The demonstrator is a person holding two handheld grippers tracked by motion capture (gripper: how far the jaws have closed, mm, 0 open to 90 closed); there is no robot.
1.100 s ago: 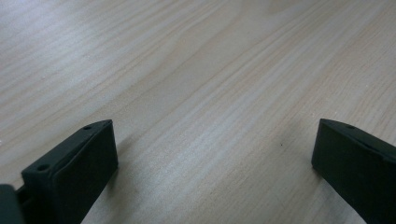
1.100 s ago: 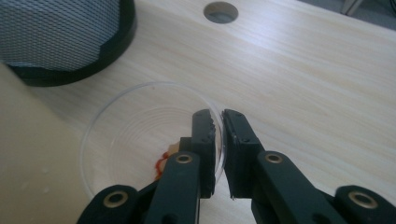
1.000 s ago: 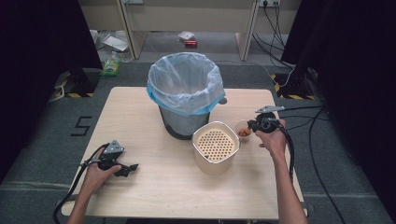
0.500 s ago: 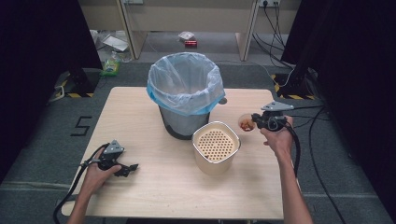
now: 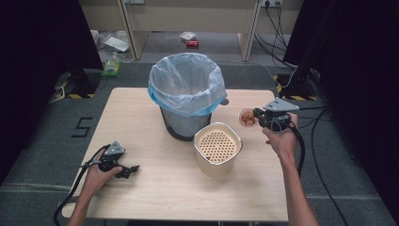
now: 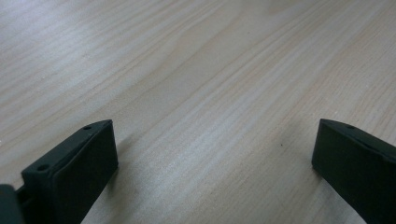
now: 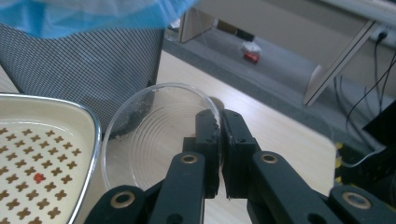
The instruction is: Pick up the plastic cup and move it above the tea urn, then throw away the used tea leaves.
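**One clear cup pinched by the right claw**

Small clear plastic cup, round, ribbed base, crumbs stuck to its wall; high view shows orange-brown bits inside. Right gripper has its jaws clamped on the cup's rim, cup held off the worktop near the right edge, beside the bin and perforated container. Left gripper rests near the front-left corner, jaws wide apart, nothing between.

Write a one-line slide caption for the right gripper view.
Right tool pinching the rim of a clear plastic cup, beside the perforated cream container and the mesh bin.
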